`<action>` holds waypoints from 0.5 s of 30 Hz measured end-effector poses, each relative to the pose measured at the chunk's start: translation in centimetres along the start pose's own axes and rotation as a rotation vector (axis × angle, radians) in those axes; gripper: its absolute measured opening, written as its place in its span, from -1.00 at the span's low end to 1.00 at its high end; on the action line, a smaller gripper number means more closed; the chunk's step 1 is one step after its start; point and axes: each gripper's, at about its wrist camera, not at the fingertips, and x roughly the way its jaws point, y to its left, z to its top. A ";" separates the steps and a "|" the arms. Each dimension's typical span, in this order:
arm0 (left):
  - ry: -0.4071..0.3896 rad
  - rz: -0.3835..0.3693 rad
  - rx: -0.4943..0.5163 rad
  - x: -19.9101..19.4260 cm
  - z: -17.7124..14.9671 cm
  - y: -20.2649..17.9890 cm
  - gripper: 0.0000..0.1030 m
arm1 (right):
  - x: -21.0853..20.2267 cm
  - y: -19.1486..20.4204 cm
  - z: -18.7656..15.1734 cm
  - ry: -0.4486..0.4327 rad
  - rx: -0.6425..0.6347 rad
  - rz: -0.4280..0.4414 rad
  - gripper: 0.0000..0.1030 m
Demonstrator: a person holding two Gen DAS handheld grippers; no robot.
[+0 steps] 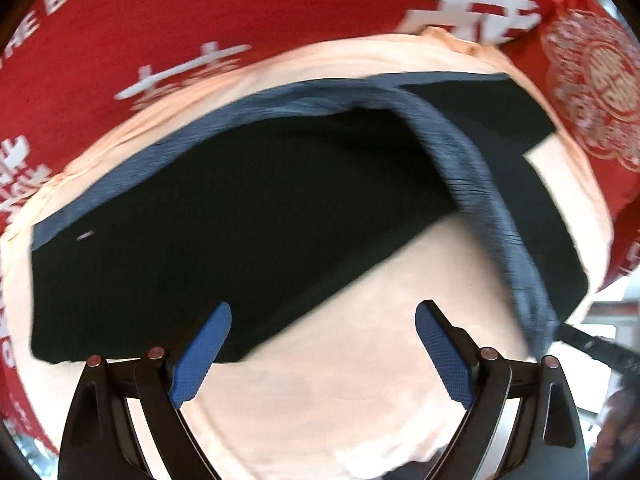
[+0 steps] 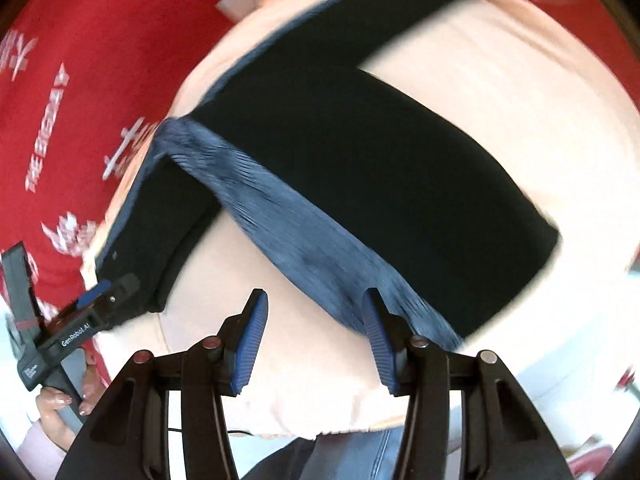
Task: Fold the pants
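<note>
On the peach sheet (image 1: 320,400), over a red cloth (image 1: 160,20), the pants (image 1: 240,220) lie spread, waistband (image 2: 304,240) turned up. Left gripper (image 1: 323,352) gapes wide, empty; right gripper (image 2: 316,344) stands open at the waistband's edge.

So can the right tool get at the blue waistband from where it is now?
Probably yes. The right tool is open, the waistband lies just ahead of its tips on the peach cover, and nothing sits between them.

Surface w/ red cloth (image 1: 120,20), white print & lettering. Peach sheet (image 1: 340,380) spread over the red cloth, edges rumpled. Black pants (image 1: 200,220) w/ blue-grey ribbed waistband (image 2: 288,220) lie directly on the peach sheet, legs apart.
</note>
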 end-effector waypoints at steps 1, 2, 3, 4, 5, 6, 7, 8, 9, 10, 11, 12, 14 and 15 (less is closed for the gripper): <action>0.000 -0.019 0.013 -0.1 0.0 -0.9 0.83 | -0.3 -1.3 -0.8 -0.011 0.046 0.012 0.03; -0.001 -0.038 0.029 0.0 0.1 -1.7 0.83 | -0.5 -2.5 -1.6 -0.023 0.090 0.024 0.03; -0.004 -0.063 0.053 0.2 0.4 -2.9 0.83 | -0.8 -3.6 -2.2 -0.032 0.126 0.040 0.03; -0.005 -0.071 0.062 0.3 0.4 -3.5 0.83 | -0.9 -4.6 -2.8 -0.043 0.167 0.063 0.03; -0.005 -0.089 0.078 0.8 0.7 -4.7 0.83 | -1.0 -6.0 -3.4 -0.055 0.220 0.093 0.03; 0.001 -0.102 0.081 1.2 0.9 -5.3 0.83 | -0.9 -6.9 -3.8 -0.063 0.248 0.113 0.03; 0.011 -0.115 0.081 1.6 1.1 -6.3 0.83 | -0.8 -7.7 -4.1 -0.069 0.271 0.132 0.03; 0.026 -0.137 0.078 2.5 1.2 -6.6 0.83 | -0.6 -8.8 -4.4 -0.069 0.298 0.150 0.03; 0.046 -0.159 0.069 3.4 1.5 -7.2 0.83 | -0.4 -9.2 -4.7 -0.065 0.316 0.163 0.03; 0.059 -0.165 0.062 4.0 1.7 -7.6 0.83 | -0.2 -9.9 -4.8 -0.061 0.334 0.189 0.03; 0.077 -0.178 0.049 4.9 1.9 -8.3 0.83 | 0.1 -10.3 -5.1 -0.055 0.349 0.218 0.03; 0.085 -0.184 0.040 5.4 2.0 -8.5 0.83 | 0.4 -10.8 -5.2 -0.050 0.358 0.236 0.03; 0.103 -0.200 0.017 6.4 2.2 -9.2 0.83 | 0.8 -11.9 -5.5 -0.030 0.363 0.280 0.03; 0.110 -0.212 0.004 6.8 2.4 -9.5 0.83 | 1.2 -12.4 -5.5 -0.014 0.367 0.318 0.03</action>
